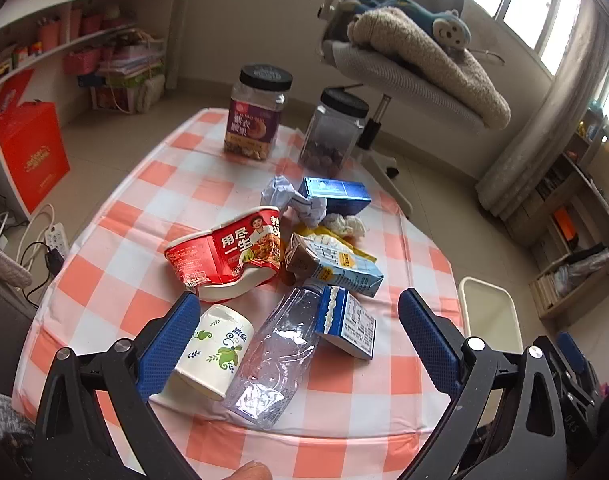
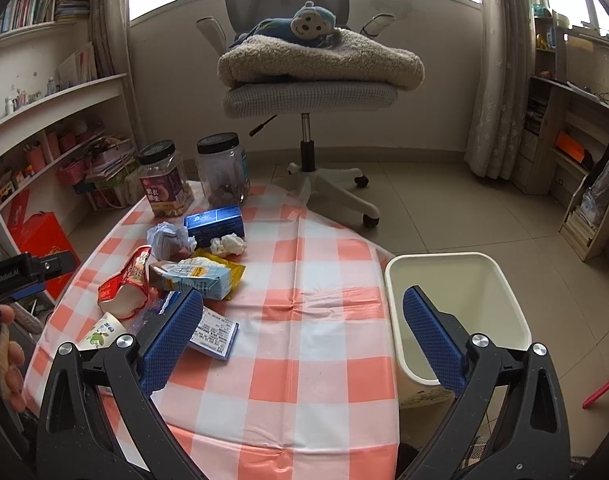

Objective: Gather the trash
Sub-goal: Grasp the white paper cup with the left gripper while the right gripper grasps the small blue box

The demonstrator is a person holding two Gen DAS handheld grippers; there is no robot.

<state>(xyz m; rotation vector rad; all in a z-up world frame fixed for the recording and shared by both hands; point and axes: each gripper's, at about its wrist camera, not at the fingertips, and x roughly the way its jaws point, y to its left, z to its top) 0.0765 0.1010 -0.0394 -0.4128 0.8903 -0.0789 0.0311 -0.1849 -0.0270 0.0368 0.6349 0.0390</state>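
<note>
Trash lies in a heap on the checked tablecloth [image 1: 112, 280]. A crushed red noodle cup [image 1: 228, 256], a paper cup with green leaves [image 1: 214, 350], a clear plastic bottle [image 1: 276, 356], a small blue-and-white carton [image 1: 348, 328], a milk carton [image 1: 336, 266], a blue box [image 1: 336, 194] and crumpled paper [image 1: 292, 200] are there. My left gripper [image 1: 300, 320] hangs open just above the bottle and the small carton. Open too, my right gripper [image 2: 304, 312] hovers over bare cloth to the right of the heap, its left finger by the small carton [image 2: 216, 334]. The cream bin [image 2: 456, 304] stands beside the table, under its right finger.
Two black-lidded jars [image 1: 256, 112] [image 1: 332, 132] stand at the table's far edge. An office chair [image 2: 308, 92] with a blanket and a plush toy is behind the table. Shelves [image 2: 52, 128] line the left wall, a red box [image 1: 28, 152] on the floor. A hand [image 2: 8, 356] holds the left gripper.
</note>
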